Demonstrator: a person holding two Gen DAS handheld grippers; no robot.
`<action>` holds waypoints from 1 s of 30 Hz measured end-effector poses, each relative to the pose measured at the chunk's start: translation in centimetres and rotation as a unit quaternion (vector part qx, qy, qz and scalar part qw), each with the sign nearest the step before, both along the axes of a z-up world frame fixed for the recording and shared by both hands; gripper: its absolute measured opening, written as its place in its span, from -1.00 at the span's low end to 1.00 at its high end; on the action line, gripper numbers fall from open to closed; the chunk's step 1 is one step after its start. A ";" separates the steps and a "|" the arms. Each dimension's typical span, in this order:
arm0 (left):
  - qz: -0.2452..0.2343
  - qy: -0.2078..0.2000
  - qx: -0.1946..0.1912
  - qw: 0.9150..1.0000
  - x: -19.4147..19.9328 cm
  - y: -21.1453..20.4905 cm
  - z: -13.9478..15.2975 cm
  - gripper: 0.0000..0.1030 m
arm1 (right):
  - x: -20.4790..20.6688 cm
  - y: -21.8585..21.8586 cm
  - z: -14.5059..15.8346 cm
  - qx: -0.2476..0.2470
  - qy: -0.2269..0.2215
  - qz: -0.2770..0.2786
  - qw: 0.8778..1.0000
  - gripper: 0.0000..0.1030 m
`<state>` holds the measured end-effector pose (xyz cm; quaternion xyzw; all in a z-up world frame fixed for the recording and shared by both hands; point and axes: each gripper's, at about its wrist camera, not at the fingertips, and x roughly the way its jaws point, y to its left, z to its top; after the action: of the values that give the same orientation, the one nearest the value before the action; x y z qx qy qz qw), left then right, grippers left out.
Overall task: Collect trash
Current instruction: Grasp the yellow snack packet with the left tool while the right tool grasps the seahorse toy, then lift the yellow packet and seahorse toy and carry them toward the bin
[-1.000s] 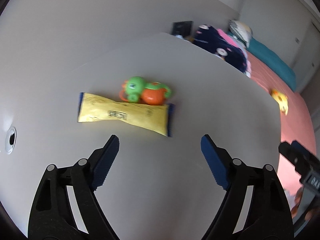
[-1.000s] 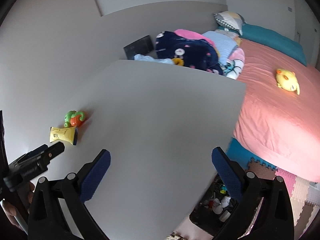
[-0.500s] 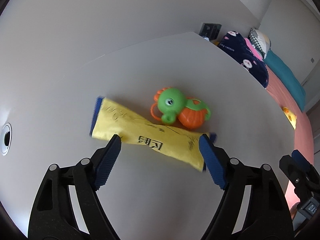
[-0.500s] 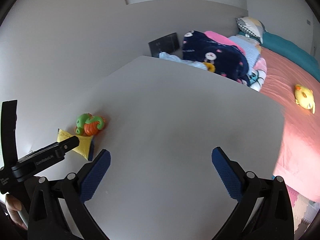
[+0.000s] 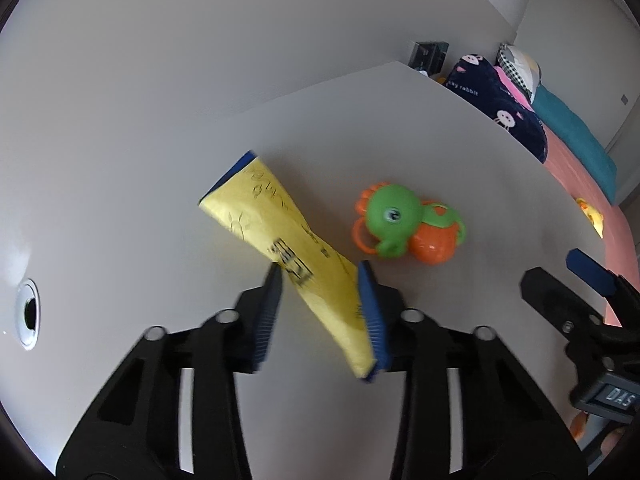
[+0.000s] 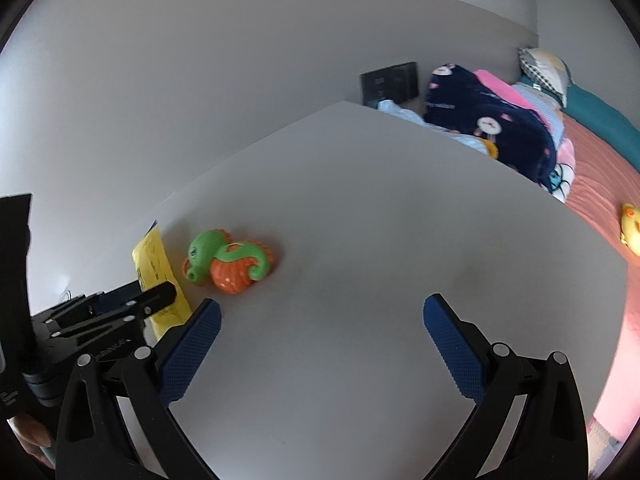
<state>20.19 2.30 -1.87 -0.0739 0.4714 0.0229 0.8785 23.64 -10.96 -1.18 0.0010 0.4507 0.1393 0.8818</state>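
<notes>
Closing your left claw (image 5: 320, 300) across the wrapper (image 5: 288, 252) pins its near end between the pads, its far end tilted up off the surface (image 5: 400, 128); the toy (image 5: 408, 226) sits just beside, untouched. Your right claw (image 6: 320, 340) hangs wide and empty. A second ago the left claw was wide and short of the flat-lying wrapper.

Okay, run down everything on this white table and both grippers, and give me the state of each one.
yellow wrapper: far end lifted, near end between the left fingers
left gripper: jaws closing on the wrapper
right gripper: open, empty
green and orange toy: lying on the table, untouched
table: bears the toy
</notes>
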 end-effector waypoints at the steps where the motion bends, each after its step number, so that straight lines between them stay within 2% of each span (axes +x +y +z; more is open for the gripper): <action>1: 0.002 -0.001 0.001 1.000 0.0 0.4 0.0 -0.40 | 0.1 0.4 -0.1 -0.002 0.002 0.004 1.000 0.96; 6: 0.012 -0.008 -0.010 1.000 -0.5 3.1 0.4 -0.71 | 0.9 2.9 -1.1 -0.013 0.008 0.023 1.000 0.96; 8: 0.012 -0.010 -0.008 1.000 -0.6 3.7 0.6 -0.78 | 1.2 3.6 -1.3 -0.015 0.008 0.027 1.000 0.96; 11: 0.011 -0.015 -0.009 1.000 -0.9 4.6 0.8 -0.81 | 1.6 5.1 -1.4 -0.019 0.004 0.042 0.999 0.96; 15: 0.008 -0.016 -0.039 0.999 -1.0 5.7 0.7 -0.85 | 2.1 7.6 -1.5 -0.038 0.002 0.079 0.996 0.96; 20: 0.007 -0.022 -0.033 0.999 -1.1 6.1 0.9 -0.88 | 2.8 10.3 -2.1 -0.075 -0.002 0.107 0.991 0.95; 24: 0.005 -0.024 -0.027 0.999 -1.1 6.0 0.9 -0.88 | 3.4 11.4 -3.0 -0.093 0.005 0.109 0.990 0.66; 30: 0.002 -0.026 -0.027 0.999 -1.3 6.1 0.9 -0.88 | 3.4 12.3 -3.6 -0.112 -0.002 0.103 0.988 0.63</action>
<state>18.90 8.41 -0.94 -0.0992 0.4485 0.0101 0.8882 27.07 1.39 -4.79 -0.1446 0.4596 0.1785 0.8579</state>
